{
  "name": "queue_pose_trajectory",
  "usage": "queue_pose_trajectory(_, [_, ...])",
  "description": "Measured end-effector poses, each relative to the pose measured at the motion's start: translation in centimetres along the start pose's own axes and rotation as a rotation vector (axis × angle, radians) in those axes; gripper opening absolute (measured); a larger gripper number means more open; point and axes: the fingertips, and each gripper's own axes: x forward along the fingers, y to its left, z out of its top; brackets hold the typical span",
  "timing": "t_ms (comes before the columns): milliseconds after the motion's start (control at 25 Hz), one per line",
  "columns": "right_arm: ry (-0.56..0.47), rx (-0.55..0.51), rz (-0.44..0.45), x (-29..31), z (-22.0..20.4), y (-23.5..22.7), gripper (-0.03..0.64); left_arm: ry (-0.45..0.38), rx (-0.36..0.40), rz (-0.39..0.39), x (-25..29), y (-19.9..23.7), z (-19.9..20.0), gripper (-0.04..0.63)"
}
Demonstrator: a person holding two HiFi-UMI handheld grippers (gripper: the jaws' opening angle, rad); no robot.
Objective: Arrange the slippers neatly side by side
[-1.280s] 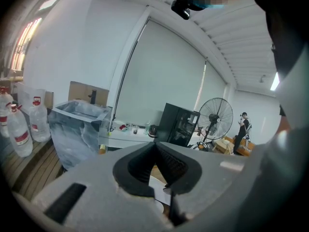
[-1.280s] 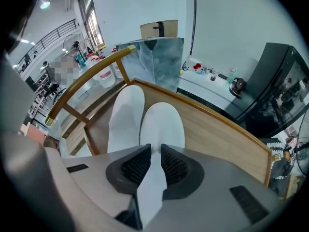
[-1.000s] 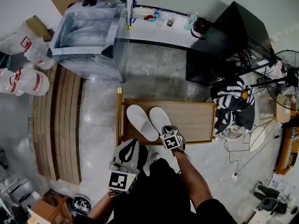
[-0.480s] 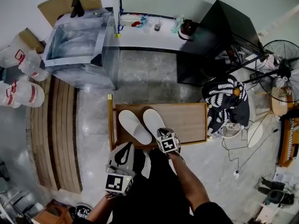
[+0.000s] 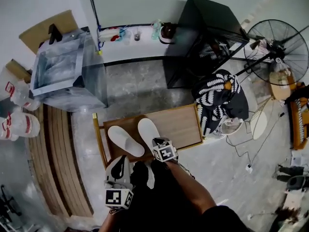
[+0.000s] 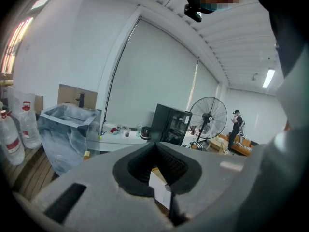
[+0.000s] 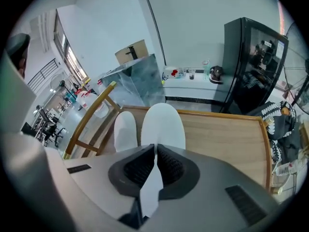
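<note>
Two white slippers lie side by side, toes pointing away, on the left part of a low wooden table (image 5: 181,124): the left slipper (image 5: 124,140) and the right slipper (image 5: 147,130). My right gripper (image 5: 161,146) hangs just over the right slipper's (image 7: 162,122) heel and points steeply down. Its jaws have just been closing and the tips (image 7: 155,147) now meet with nothing pinched. Slipper white shows through the gap behind them. My left gripper (image 5: 120,159) is shut and empty, held short of the table's front edge, pointing roughly level across the room (image 6: 155,144).
A clear plastic bin (image 5: 63,76) stands beyond the table on the left, a black cabinet (image 5: 203,37) and a fan (image 5: 277,52) on the right. A patterned black-and-white cloth (image 5: 219,100) sits at the table's right end. Wooden slats (image 5: 55,163) and water jugs (image 5: 17,124) are at the left.
The head view has swung, so the whole scene has shifted left. The right gripper has risen slightly off the right slipper's heel and rolled. Both slippers keep their places on the table.
</note>
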Motion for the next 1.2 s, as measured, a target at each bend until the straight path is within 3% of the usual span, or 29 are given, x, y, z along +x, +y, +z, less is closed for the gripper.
queue_pose_trajectory(520, [-0.059, 0.199, -0.038, -3.0, -1.5, -8.2, 0.025, 0.022, 0.039, -0.042, 4.0, -4.5, 0.2, 0.017])
queue_pose_trajectory(1200, [-0.043, 0.281, -0.112, -2.5, -3.3, -15.5, 0.025, 0.072, 0.039, -0.049, 7.0, -7.0, -0.7, 0.017])
